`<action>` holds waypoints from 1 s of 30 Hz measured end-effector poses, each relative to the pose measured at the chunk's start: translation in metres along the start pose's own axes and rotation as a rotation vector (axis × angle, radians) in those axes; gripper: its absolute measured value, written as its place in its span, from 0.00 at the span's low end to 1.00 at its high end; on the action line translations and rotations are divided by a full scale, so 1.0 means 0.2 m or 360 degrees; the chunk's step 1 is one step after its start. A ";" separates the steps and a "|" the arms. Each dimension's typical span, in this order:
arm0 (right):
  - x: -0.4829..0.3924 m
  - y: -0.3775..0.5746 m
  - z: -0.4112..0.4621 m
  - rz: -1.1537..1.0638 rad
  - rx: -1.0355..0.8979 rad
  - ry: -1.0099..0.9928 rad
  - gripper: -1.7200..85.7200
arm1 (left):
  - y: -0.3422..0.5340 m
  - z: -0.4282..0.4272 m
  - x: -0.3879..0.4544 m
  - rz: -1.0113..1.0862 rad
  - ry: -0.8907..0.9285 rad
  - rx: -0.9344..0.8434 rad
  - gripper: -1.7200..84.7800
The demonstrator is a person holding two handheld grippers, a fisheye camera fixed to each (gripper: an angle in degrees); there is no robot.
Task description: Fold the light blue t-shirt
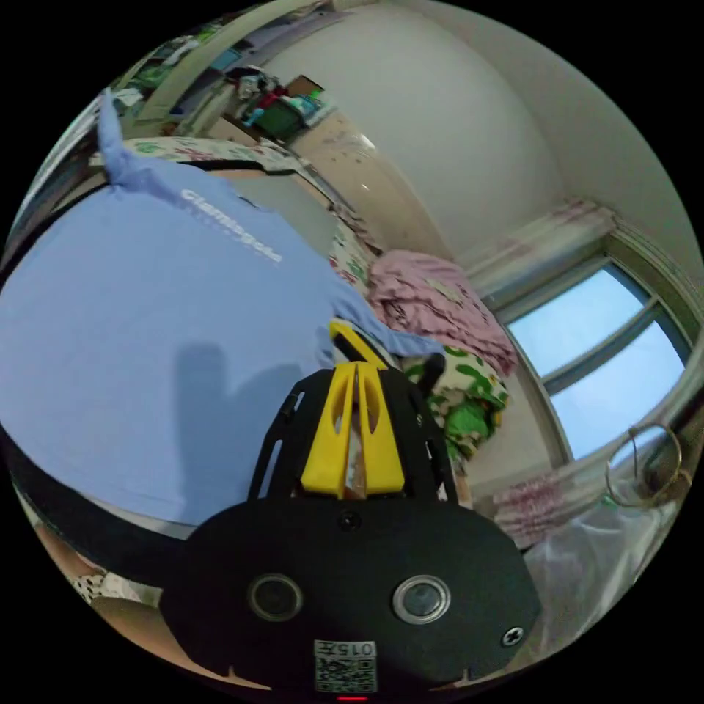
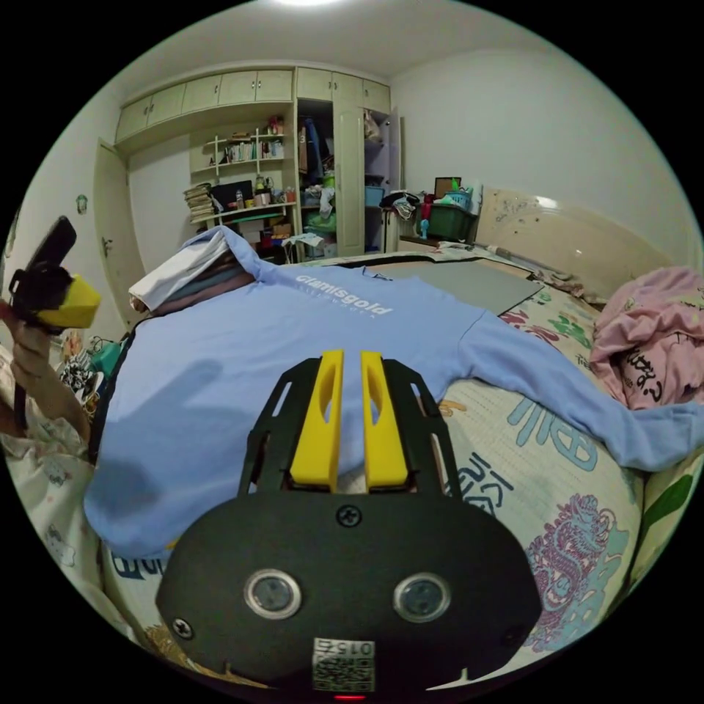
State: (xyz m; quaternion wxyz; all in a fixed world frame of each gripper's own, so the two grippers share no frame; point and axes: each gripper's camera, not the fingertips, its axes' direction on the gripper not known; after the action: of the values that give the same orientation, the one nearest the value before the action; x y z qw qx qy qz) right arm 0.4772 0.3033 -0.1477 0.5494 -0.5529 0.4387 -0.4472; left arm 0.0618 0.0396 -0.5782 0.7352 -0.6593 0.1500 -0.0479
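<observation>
The t-shirt (image 2: 293, 352) lies spread flat across the bed (image 2: 557, 513), 1 sleeve trailing toward its right edge beside pink bedding (image 2: 653, 345). Both the left gripper (image 1: 356, 381) and right gripper (image 2: 350, 367) have jaws nearly together, gripping nothing. Cupboards (image 2: 242, 88) line the far wall.

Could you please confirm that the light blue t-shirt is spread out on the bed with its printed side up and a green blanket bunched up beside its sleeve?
Nearly right, but the blanket bunched beside the sleeve is pink, not green, as the right gripper view shows. The light blue t-shirt does lie spread on the bed, printed side up.
</observation>
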 end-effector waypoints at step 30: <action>0.48 -0.10 -0.57 0.0200 0.0044 -0.0139 0.08 | 0.17 -0.59 0.22 0.0359 0.0015 0.0506 0.01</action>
State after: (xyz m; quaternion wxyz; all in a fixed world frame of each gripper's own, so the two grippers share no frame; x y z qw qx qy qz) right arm 0.3874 0.1848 -0.1274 0.6025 -0.5357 0.4419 -0.3934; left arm 0.0662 -0.0804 -0.6295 0.8301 -0.5137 0.2168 0.0085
